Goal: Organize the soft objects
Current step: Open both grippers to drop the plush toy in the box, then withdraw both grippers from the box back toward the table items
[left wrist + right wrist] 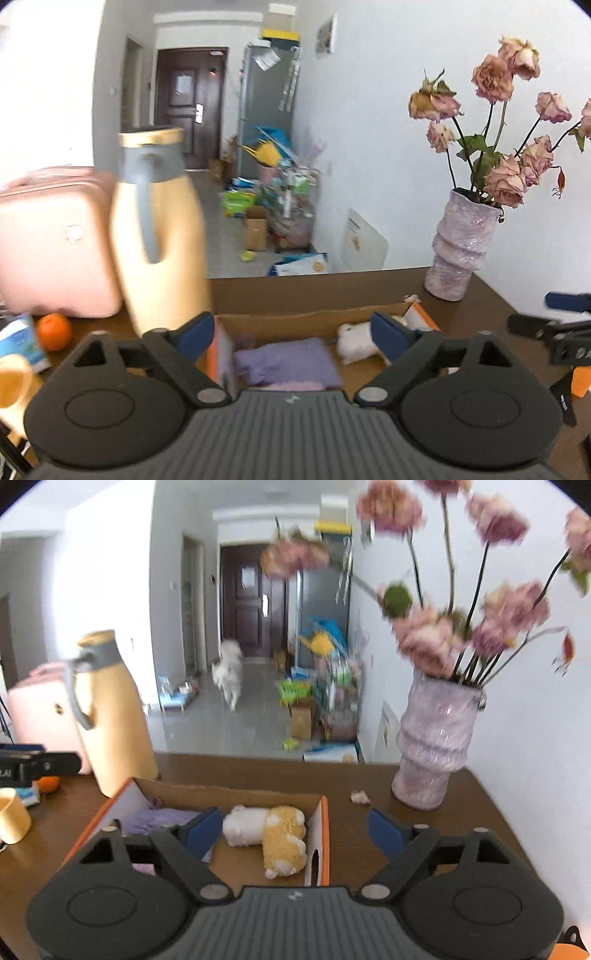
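Both hand-held grippers gape empty above the cardboard box (229, 799).

Risk: the right hand-held gripper (295, 832) swinging toward two o'clock could topple the vase (434, 738); left hand-held gripper (291, 334), the jug (162, 229) at ten.

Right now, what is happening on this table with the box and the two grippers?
A person holds two grippers above a cardboard box on a brown table. Both the left gripper and the right gripper are open and hold nothing. In the box lie a purple cloth and a white and yellow plush toy. A yellow jug and a vase of flowers stand beside the box.
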